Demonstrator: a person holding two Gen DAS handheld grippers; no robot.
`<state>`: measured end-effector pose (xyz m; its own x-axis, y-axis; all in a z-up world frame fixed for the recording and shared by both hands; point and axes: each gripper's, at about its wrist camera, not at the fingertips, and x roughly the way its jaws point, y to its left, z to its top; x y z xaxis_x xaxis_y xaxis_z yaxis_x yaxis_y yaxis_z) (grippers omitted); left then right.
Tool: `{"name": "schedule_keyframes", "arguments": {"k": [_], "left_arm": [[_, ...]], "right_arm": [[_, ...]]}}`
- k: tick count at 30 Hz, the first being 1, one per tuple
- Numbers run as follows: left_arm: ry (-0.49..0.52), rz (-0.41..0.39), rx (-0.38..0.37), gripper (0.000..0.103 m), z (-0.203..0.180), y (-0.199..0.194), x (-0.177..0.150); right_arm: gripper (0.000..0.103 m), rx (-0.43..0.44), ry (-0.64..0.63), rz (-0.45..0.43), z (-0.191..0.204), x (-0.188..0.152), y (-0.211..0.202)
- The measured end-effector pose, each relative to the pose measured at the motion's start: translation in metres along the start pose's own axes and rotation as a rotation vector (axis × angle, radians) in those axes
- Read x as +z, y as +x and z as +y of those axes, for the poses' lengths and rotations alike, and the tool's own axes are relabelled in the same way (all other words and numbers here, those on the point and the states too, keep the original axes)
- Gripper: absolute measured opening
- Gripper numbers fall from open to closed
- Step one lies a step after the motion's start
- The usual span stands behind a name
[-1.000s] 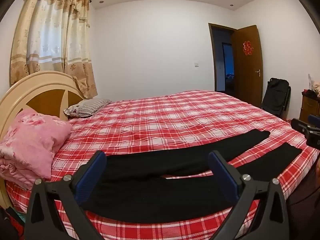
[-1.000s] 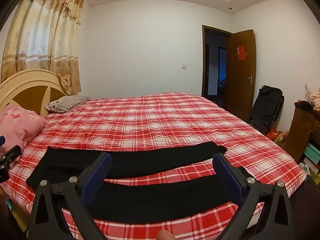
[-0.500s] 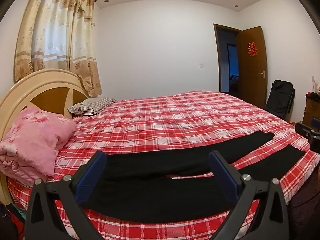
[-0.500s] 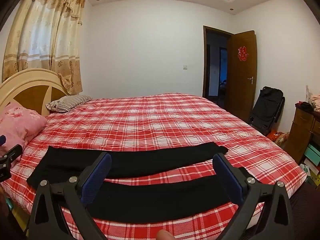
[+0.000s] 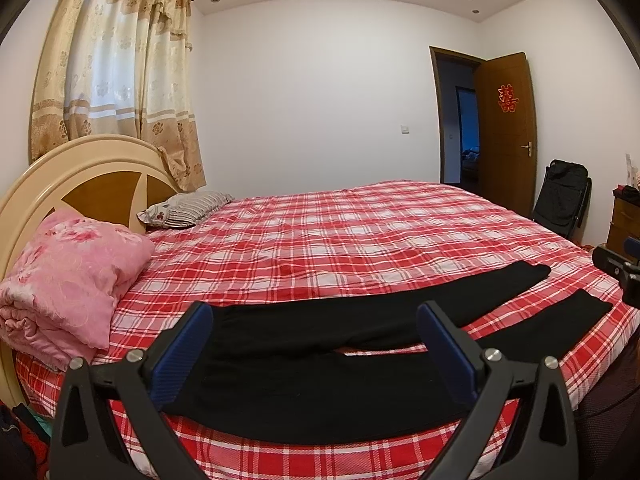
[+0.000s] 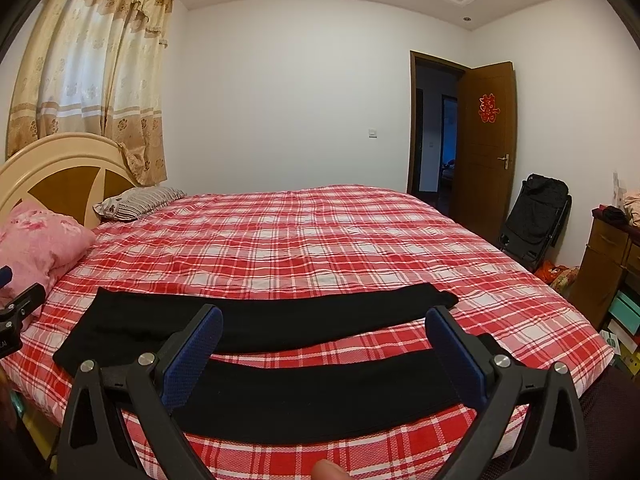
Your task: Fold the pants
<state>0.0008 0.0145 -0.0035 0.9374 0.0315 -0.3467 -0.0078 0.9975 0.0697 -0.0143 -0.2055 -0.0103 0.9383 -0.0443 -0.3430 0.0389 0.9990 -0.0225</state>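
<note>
Since earlier, slightly shifted view; black pants (image 5: 320,368) flat on bed (image 5: 360,232).

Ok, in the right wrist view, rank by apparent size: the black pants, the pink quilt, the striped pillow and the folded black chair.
1. black pants, by far the largest, spread flat across the near bed edge.
2-4. pink quilt (cut off by the frame edge), striped pillow and folded black chair look too alike to rank; distances differ.

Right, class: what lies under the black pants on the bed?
The black pants lie flat on the red plaid bedspread, which shows between the two legs and all around them. Whatever is beneath the bedspread is covered. Both claws are open above them, touching nothing.
</note>
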Motion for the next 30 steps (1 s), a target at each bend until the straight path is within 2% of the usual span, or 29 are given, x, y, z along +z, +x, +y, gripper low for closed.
{"name": "schedule_keyframes", "arguments": {"k": [30], "left_arm": [[-0.005,0.001,0.001,0.103,0.0031,0.0009,-0.0009]], "right_arm": [[0.102,0.000,-0.010,0.006,0.0051,-0.0043,-0.0010]]}}
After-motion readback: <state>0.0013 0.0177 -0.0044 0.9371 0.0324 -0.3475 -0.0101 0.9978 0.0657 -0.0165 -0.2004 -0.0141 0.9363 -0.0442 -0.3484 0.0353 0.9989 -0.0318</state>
